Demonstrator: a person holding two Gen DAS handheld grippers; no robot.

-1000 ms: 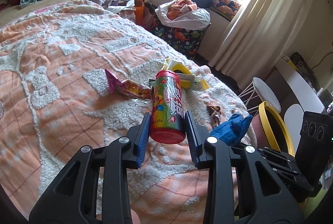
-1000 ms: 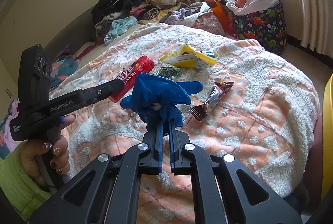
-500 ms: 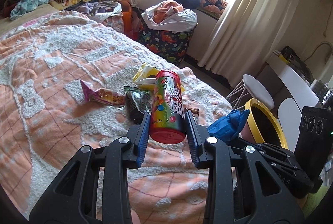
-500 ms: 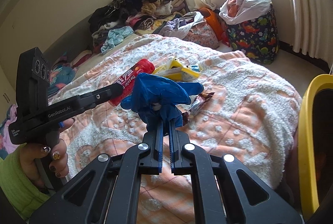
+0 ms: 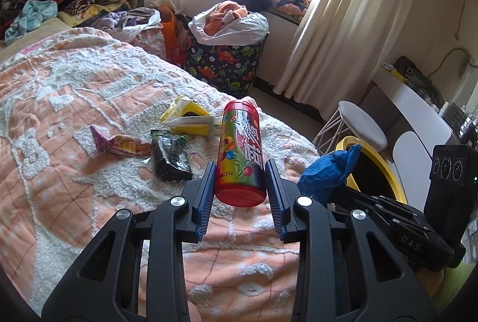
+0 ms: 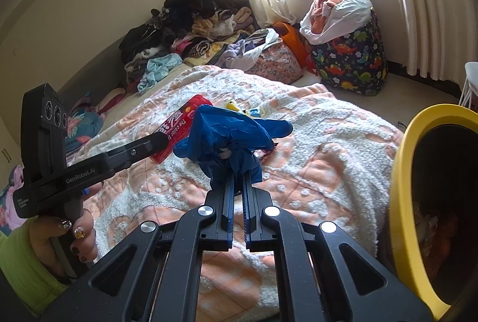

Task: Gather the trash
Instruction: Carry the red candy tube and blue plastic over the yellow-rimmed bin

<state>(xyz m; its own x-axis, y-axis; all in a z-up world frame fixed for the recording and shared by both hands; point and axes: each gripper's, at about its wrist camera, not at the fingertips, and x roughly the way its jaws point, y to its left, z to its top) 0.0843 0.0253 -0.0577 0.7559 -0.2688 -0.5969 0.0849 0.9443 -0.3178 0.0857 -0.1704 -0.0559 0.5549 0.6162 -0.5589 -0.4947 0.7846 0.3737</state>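
Observation:
My left gripper [image 5: 239, 172] is shut on a red candy tube [image 5: 241, 151] with colourful print, held above the bed. The same tube [image 6: 176, 127] shows in the right wrist view beside the left gripper's arm. My right gripper [image 6: 237, 172] is shut on a crumpled blue glove [image 6: 230, 136], which also appears in the left wrist view as the blue glove [image 5: 328, 172] near the bin. A yellow-rimmed trash bin [image 6: 400, 187] stands at the bed's corner; its rim [image 5: 385, 166] shows right of the tube. A yellow packet [image 5: 188, 118], a black wrapper [image 5: 170, 157] and a pink-orange wrapper [image 5: 119, 142] lie on the bed.
The bed has an orange and white blanket [image 5: 74, 100]. A dinosaur-print basket [image 5: 224, 59] with a white bag stands by the curtain. A white stool [image 5: 361, 124] and a white desk [image 5: 418, 112] are beyond the bin. Clothes are piled at the far wall [image 6: 194, 20].
Both grippers have moved right, toward the yellow bin, and risen a little, each carrying its item. The bin has come well into the right wrist view. Neither grip has changed.

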